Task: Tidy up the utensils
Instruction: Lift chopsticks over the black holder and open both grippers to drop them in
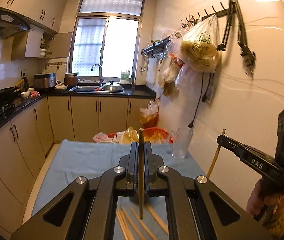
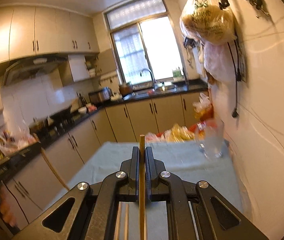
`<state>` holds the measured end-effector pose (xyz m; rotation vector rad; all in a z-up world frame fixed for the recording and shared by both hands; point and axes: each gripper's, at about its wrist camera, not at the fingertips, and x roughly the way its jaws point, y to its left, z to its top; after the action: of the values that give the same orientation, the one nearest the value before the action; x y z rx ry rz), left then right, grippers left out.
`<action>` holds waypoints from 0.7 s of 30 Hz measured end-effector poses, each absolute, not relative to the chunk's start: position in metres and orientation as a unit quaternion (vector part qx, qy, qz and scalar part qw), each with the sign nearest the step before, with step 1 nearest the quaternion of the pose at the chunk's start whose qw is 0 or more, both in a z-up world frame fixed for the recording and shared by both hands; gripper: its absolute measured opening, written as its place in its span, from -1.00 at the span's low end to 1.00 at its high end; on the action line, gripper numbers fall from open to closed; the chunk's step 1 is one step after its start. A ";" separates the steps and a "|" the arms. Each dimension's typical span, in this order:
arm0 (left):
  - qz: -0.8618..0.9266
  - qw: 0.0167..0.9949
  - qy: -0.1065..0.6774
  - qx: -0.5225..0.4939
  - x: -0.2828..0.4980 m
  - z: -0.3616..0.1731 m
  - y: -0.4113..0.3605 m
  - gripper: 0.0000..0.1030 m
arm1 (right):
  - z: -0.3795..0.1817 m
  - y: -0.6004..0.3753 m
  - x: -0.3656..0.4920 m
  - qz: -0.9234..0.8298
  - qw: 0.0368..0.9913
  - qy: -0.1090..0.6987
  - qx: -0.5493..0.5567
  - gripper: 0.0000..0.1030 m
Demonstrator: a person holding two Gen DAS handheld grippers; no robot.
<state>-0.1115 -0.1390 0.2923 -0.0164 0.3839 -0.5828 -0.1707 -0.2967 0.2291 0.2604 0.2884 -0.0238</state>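
Note:
My left gripper (image 1: 141, 146) is shut on a wooden chopstick (image 1: 141, 172) that stands upright between its jaws, above the blue cloth (image 1: 86, 160) on the table. Several loose chopsticks (image 1: 134, 224) lie on the cloth under it. My right gripper (image 2: 141, 152) is likewise shut on an upright chopstick (image 2: 142, 190). In the left wrist view the right gripper (image 1: 222, 139) shows at the right edge with its chopstick (image 1: 215, 158) hanging down. A clear glass (image 1: 180, 145) stands at the cloth's far right corner by the wall, also the glass (image 2: 213, 145) in the right wrist view.
Red baskets with plastic bags (image 1: 152, 134) sit just beyond the table. Bags hang from a hook rail (image 1: 204, 16) on the tiled wall to the right. Cabinets and a dark counter (image 1: 22, 102) run along the left, with a sink (image 1: 94, 89) under the window.

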 end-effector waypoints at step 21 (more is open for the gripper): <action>-0.270 0.902 0.337 -0.013 0.051 0.208 -0.230 -0.90 | 0.152 -0.320 -0.006 -0.038 0.959 0.215 0.182 -0.86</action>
<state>0.0506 -0.2297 0.2076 -0.0271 0.6959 -0.5591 -0.0060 -0.3199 0.1521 0.3687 0.4369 -0.0769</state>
